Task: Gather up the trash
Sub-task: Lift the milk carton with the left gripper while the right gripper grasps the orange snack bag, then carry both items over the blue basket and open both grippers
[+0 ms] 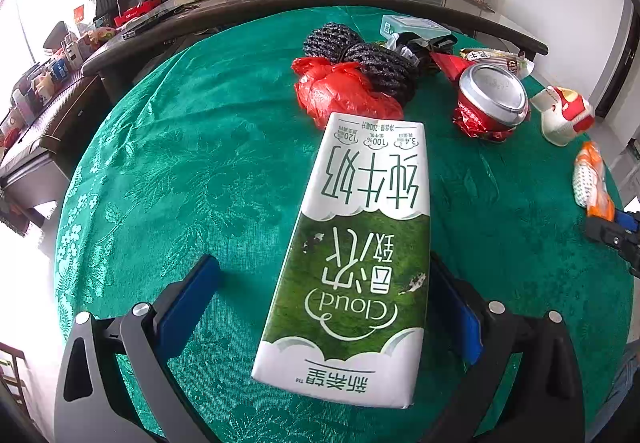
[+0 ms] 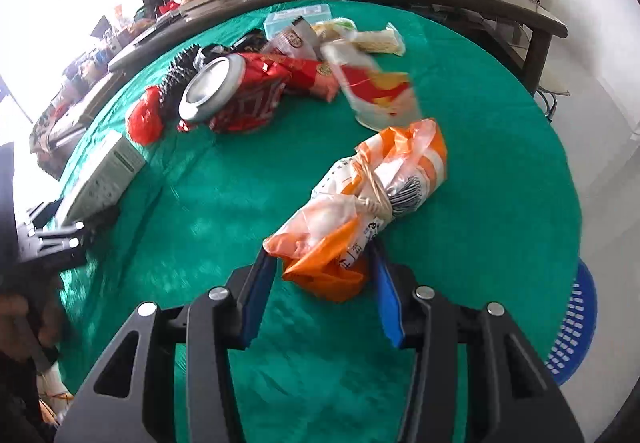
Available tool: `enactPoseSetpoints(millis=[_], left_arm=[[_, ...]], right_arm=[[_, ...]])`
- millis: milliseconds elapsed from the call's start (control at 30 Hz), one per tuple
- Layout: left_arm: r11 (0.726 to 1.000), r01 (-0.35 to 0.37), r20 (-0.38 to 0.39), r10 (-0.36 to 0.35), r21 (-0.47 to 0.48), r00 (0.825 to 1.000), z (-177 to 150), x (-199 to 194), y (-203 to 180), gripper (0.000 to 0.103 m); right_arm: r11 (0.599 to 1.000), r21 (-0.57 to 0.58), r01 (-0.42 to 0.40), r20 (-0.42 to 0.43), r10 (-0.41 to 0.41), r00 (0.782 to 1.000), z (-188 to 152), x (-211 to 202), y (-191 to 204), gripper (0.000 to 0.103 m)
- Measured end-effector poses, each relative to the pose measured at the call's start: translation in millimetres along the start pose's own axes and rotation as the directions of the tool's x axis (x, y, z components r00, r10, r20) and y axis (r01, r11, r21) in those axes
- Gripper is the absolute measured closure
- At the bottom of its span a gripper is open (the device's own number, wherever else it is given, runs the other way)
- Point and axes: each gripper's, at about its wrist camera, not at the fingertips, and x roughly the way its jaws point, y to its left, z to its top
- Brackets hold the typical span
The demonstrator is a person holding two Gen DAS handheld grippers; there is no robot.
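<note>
We judge the collecting to be at its very start, since nearly all the rubbish lies spread over the green-clothed worktop and nothing we can see has reached a bin. Our left hand-held gripper stands spread wide around the milk carton: the carton lies flat between the two blue pads, close against the right one and clear of the left one, so it is not gripped. Our right hand-held gripper is partly closed around the near end of an orange-and-white plastic bag bundle tied with a rubber band. The right pad sits against the orange plastic, the left pad at its edge, and we cannot tell whether the squeeze has taken hold. Beyond the left hand-held gripper, past the far end of the carton, lie a crumpled red plastic bag and a black net; ahead and to its right sit a crushed red can and a red-and-white paper cup. Farther out a heap of snack wrappers and a pale green box wait too. A blue slotted basket shows low to the right of the right hand-held gripper, below the worktop's edge; we take it for the likely bin, though its inside is out of view. Two pieces are being approached, and everything else is still to do.
</note>
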Motion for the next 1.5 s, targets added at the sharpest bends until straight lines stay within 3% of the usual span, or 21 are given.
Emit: enactPoseSetpoints(millis=[33,67,133,300,433,500,533,567,600,667,800,967,1100,1233,1500], left_arm=[[1.000,0.000,-0.002,0.000,0.002,1.000,0,0,0,0.005],[1.000,0.004,-0.008,-0.004,0.009,1.000,0,0,0,0.005],[0.999,0.034,-0.031,-0.032,0.040,0.999,3,0,1,0.005],[0.990,0.128,-0.061,-0.124,0.066,0.990,12,-7,11,0.005],[0.986,0.134,-0.074,-0.126,0.103,0.989,25,-7,7,0.006],[0.983,0.122,-0.080,-0.112,0.135,0.990,32,-6,2,0.010],[0.982,0.115,-0.090,-0.103,0.149,0.991,35,-4,0,0.011],[0.981,0.112,-0.100,-0.097,0.158,0.990,36,-2,-2,0.017],[0.980,0.108,-0.117,-0.088,0.168,0.989,37,2,-2,0.022],[0.976,0.123,-0.159,-0.095,0.177,0.983,36,7,-4,0.052],[0.981,0.108,-0.127,-0.087,0.163,0.988,30,-4,-2,0.055],[0.973,0.210,-0.084,-0.202,0.094,0.976,26,-34,-4,0.056],[0.945,0.306,-0.063,-0.301,0.117,0.952,30,-58,-45,0.056],[0.899,0.396,-0.073,-0.389,0.190,0.918,36,-71,-116,0.055],[0.765,0.541,-0.179,-0.512,0.349,0.840,29,-71,-304,0.055]], right_arm=[[1.000,-0.002,0.000,-0.012,0.000,1.000,-1,-3,-5,0.052],[1.000,0.000,0.003,-0.021,-0.003,1.000,0,-5,-8,0.034],[1.000,0.009,0.007,-0.017,-0.007,1.000,-1,-15,-14,0.020],[0.979,0.200,-0.047,0.005,0.047,0.999,12,-18,-29,0.020],[0.978,0.208,0.032,-0.029,-0.026,0.999,34,6,-19,0.021],[0.976,0.207,0.061,-0.049,-0.052,0.997,36,14,-17,0.027],[0.977,0.202,0.073,-0.050,-0.064,0.997,36,15,-16,0.036],[0.978,0.195,0.078,-0.044,-0.070,0.997,36,13,-16,0.049],[0.978,0.194,0.072,-0.036,-0.066,0.997,35,9,-17,0.051],[0.982,0.178,0.063,-0.019,-0.061,0.998,32,-1,-18,0.052],[0.990,0.141,0.015,0.013,-0.017,1.000,28,-24,-22,0.052],[0.994,0.101,-0.047,0.034,0.044,0.998,15,-37,-38,0.052],[0.992,0.114,-0.046,0.067,0.039,0.997,5,-55,-64,0.052],[0.988,0.155,0.002,0.086,-0.016,0.996,-12,-77,-114,0.052],[0.946,0.297,0.128,0.018,-0.139,0.990,-68,-96,-243,0.052]])
